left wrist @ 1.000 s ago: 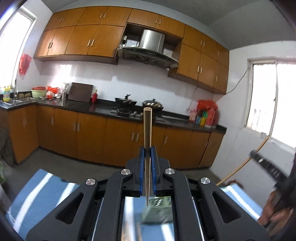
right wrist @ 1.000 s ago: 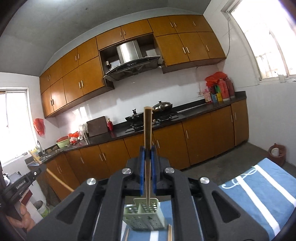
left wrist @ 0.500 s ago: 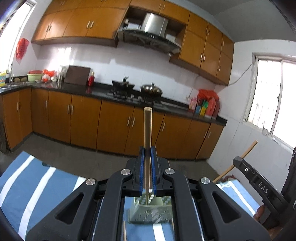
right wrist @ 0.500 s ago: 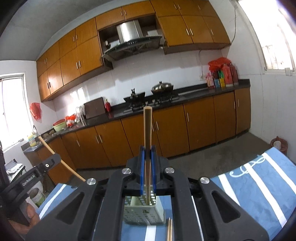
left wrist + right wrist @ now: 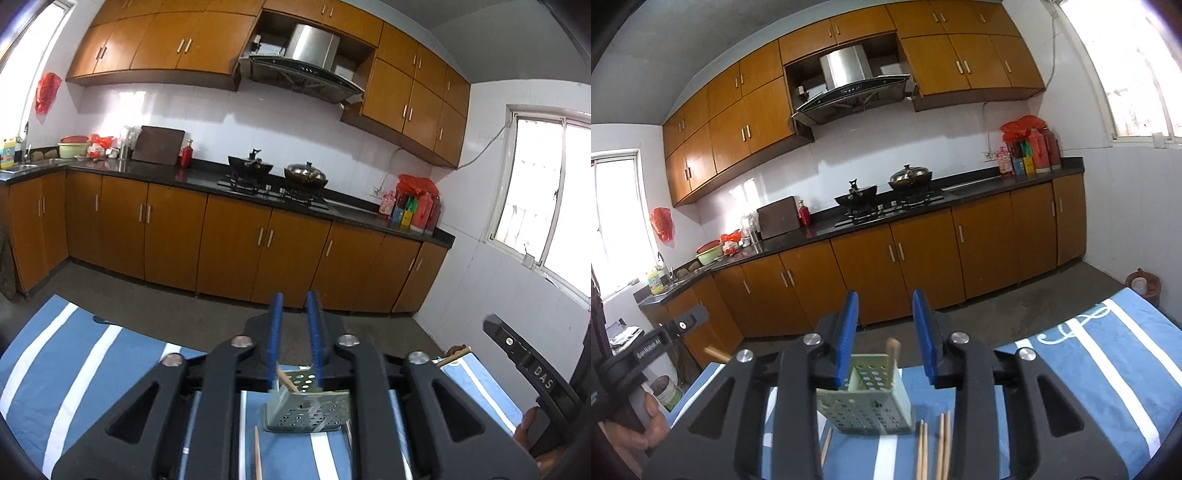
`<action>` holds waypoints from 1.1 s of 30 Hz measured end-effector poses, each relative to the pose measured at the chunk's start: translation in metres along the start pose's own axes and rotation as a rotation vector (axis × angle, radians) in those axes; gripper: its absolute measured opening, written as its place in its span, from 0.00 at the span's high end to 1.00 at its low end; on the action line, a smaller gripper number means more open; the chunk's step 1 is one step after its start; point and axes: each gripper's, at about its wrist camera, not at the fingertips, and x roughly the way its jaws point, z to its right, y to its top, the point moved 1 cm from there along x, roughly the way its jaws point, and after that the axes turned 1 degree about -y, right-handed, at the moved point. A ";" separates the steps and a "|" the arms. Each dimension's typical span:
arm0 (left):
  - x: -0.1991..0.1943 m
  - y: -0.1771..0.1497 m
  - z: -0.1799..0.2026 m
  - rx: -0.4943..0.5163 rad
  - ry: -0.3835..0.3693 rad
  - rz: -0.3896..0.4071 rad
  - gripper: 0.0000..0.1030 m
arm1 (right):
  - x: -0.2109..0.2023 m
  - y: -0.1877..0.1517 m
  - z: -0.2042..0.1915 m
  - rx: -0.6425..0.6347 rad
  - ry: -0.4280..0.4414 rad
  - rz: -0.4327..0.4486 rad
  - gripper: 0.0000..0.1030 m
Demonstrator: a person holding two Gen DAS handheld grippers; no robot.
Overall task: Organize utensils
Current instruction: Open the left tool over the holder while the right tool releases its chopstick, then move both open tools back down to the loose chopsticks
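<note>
Left wrist view: the left gripper [image 5: 294, 332] hangs with jaws apart and empty over a green holder [image 5: 306, 404] on a striped cloth [image 5: 74, 369]. One chopstick [image 5: 286, 378] leans inside.

Right wrist view: the right gripper [image 5: 886, 332] also has its jaws apart above the holder [image 5: 866, 402], a chopstick [image 5: 892, 354] upright in it. Loose chopsticks [image 5: 932, 446] lie near. The light holder looks tilted; a nudge could topple it.

Bright window [image 5: 543, 192] glare, fisheye-curved edges, sharp focus, dark corners
</note>
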 end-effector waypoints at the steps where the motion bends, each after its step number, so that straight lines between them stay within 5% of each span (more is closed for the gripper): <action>1: -0.005 0.000 -0.002 -0.001 0.004 0.006 0.78 | -0.006 -0.002 0.003 0.003 -0.008 0.000 0.69; 8: -0.038 -0.026 -0.023 -0.001 0.057 -0.025 0.77 | -0.030 -0.048 0.034 0.008 -0.108 -0.109 0.68; 13: -0.045 -0.077 -0.049 0.027 0.139 -0.150 0.77 | -0.009 -0.127 0.059 0.004 -0.150 -0.366 0.70; 18: -0.045 -0.144 -0.074 0.058 0.208 -0.307 0.77 | 0.005 -0.192 0.062 0.007 -0.118 -0.549 0.82; 25: -0.047 -0.194 -0.088 0.000 0.224 -0.421 0.77 | 0.015 -0.218 0.051 -0.003 -0.105 -0.620 0.85; 33: -0.042 -0.202 -0.084 -0.009 0.205 -0.453 0.77 | 0.019 -0.222 0.048 -0.047 -0.125 -0.626 0.89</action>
